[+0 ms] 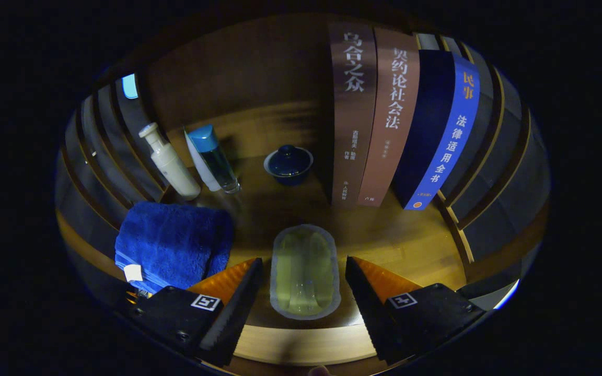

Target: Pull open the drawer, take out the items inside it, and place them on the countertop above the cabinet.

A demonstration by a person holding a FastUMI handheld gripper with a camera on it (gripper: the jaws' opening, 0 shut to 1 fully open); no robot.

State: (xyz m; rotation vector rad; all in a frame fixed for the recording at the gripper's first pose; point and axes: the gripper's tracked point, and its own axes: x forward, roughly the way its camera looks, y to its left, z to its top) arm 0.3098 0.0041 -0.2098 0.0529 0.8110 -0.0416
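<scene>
My gripper [303, 292] is spread wide, holding nothing. Between my fingers, touching neither, lies an oblong translucent yellow-green plastic packet [305, 271] flat on the wooden countertop [411, 240]. At 10 o'clock, a folded blue terry towel [173, 243], just beside my left finger. Beyond it, leaning: a white pump bottle [169, 162] and a clear bottle with a blue cap [215, 159]. At 12 o'clock, a dark blue lidded ceramic cup [288, 164]. At 1 o'clock, upright books [395, 115]: two brown, one navy-and-blue.
</scene>
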